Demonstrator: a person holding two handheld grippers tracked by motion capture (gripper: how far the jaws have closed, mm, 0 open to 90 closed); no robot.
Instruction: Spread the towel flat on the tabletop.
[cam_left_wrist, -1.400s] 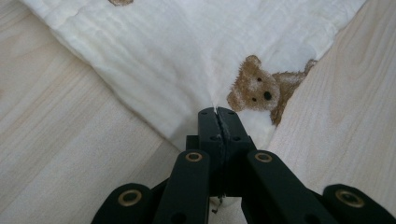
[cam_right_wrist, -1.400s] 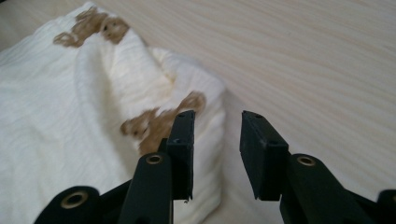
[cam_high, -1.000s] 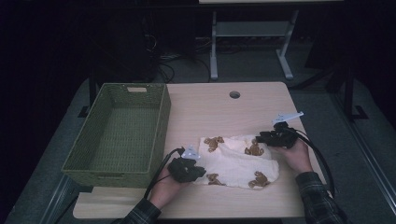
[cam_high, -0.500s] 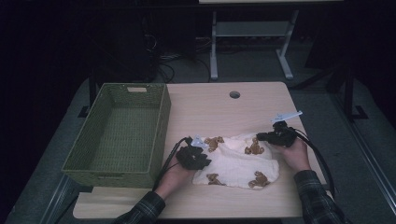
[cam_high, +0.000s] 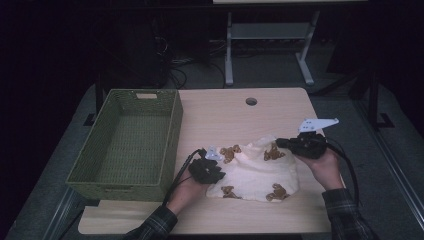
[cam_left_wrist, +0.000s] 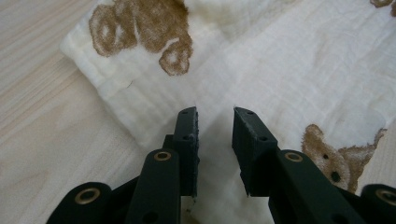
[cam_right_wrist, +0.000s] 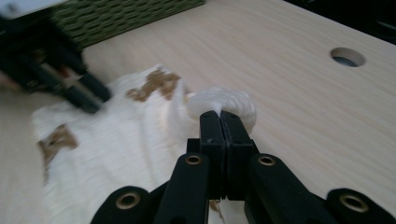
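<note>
Bear-print cloth (cam_high: 260, 172) lay on counter (cam_high: 235, 120) beside basket (cam_high: 125, 145). Right claw (cam_right_wrist: 219, 122) pinched its bunched corner; left claw (cam_left_wrist: 215, 126) spread over it. Thin pinch could slip if pulled.

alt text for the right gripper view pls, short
The right tool, jaws closed, pinches a bunched corner of a cream cloth printed with brown teddy bears on a light wooden table. The left tool rests, blurred, on the cloth's far edge, with a green woven basket behind it and a round cable hole at upper right.
</note>
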